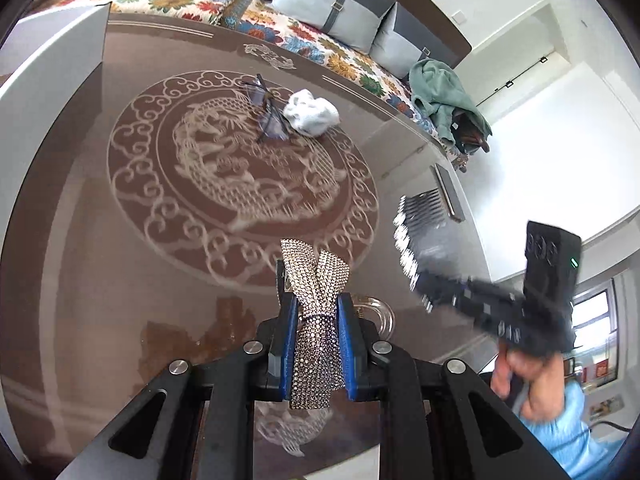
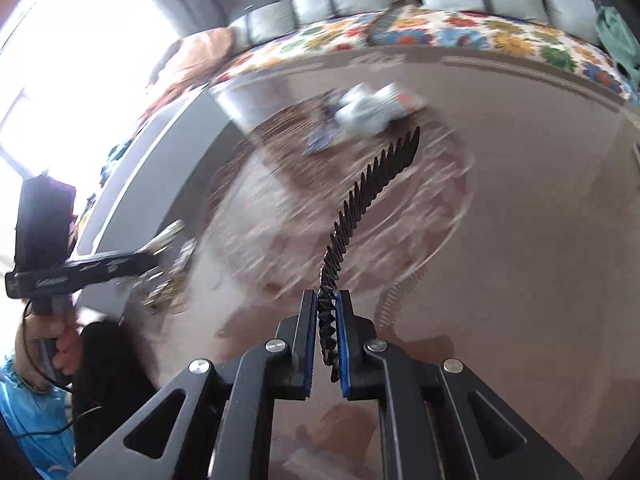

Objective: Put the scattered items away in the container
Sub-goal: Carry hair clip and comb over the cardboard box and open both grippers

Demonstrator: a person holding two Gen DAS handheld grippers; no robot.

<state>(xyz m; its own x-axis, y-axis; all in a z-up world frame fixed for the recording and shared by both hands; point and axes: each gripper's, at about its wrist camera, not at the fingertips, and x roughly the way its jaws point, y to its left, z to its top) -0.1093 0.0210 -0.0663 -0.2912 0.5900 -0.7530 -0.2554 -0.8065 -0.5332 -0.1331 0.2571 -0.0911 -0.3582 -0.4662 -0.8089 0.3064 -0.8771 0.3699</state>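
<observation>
Rhinestone-covered bow hair clip sits clamped between the blue pads of the left claw, jaws nearly shut on its knot, the bow tails fanning forward over the brown patterned tabletop. Well ahead of this claw lie a pair of glasses and, touching them, a crumpled white cloth. To its left a white container wall rises at the tabletop edge. To its right the other claw passes, blurred, carrying a dark comb.

Right wrist view: the right claw is closed tight on a black toothed comb, which juts forward and up from the pads. Far ahead, blurred, lie the white cloth and glasses; the container stands to the left, the left claw beside it.

Judgement: both items are lifted and in carriage. Next move calls for bringing each claw over the container opening, then releasing. Glasses and cloth remain.
</observation>
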